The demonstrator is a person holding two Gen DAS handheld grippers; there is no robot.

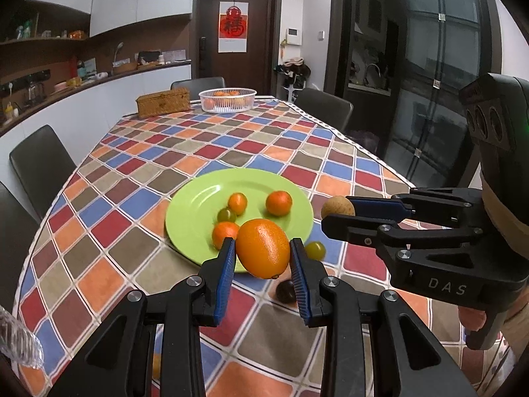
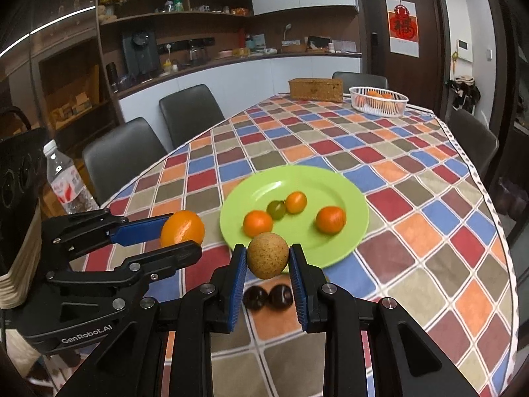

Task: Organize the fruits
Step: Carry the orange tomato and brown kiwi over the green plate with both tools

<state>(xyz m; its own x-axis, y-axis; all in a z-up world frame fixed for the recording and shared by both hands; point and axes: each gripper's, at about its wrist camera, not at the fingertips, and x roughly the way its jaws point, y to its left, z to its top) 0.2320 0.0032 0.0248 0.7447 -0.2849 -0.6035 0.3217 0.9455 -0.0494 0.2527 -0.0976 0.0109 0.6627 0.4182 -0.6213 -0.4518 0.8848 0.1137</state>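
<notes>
left gripper [image 1: 263,254] fingers pinch an orange [image 1: 263,248]; right gripper [image 2: 267,258] fingers pinch a brown fruit [image 2: 267,254]. plate [image 2: 330,178] holds four; three lie loose on the bench [image 2: 429,231].

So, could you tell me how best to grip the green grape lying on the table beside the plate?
Pinch the green grape across its round middle, coming straight down from above: the plate rim crowds one side, and dark fruits lie close by.
</notes>
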